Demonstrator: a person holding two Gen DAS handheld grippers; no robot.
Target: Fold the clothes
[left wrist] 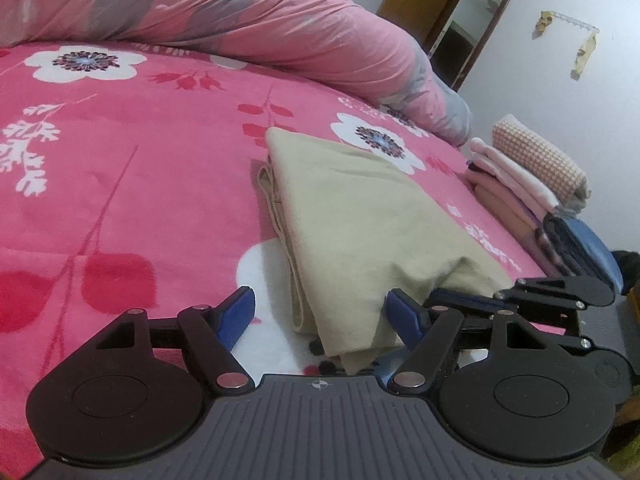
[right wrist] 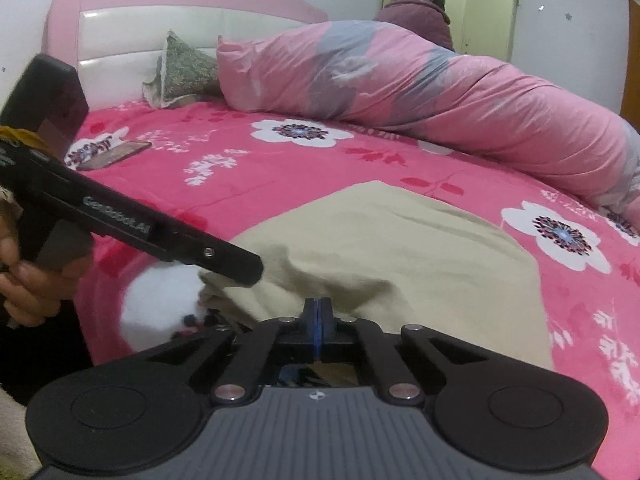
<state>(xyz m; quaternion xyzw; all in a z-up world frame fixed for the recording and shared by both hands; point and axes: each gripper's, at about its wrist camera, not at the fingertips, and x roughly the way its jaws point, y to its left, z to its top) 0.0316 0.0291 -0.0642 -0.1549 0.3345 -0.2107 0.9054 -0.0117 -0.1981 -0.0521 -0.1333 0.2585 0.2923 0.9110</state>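
A beige folded garment (left wrist: 360,216) lies on the pink flowered bed sheet (left wrist: 140,160), with stacked layers showing along its left edge. My left gripper (left wrist: 320,310) is open, its blue fingertips (left wrist: 240,304) standing either side of the garment's near end, a little above it. In the right wrist view my right gripper (right wrist: 318,312) is shut, its pads pressed together on the near edge of the beige garment (right wrist: 400,248), where the cloth puckers up toward the tips. It enters the left wrist view from the right as the right gripper (left wrist: 452,300). A hand (right wrist: 24,288) holds the left gripper (right wrist: 244,270).
A rolled pink and grey duvet (right wrist: 440,92) lies along the far side of the bed. A stack of folded clothes (left wrist: 528,188) sits at the bed's right edge. Near the headboard (right wrist: 160,20) are a phone (right wrist: 116,154) and a pillow (right wrist: 184,72).
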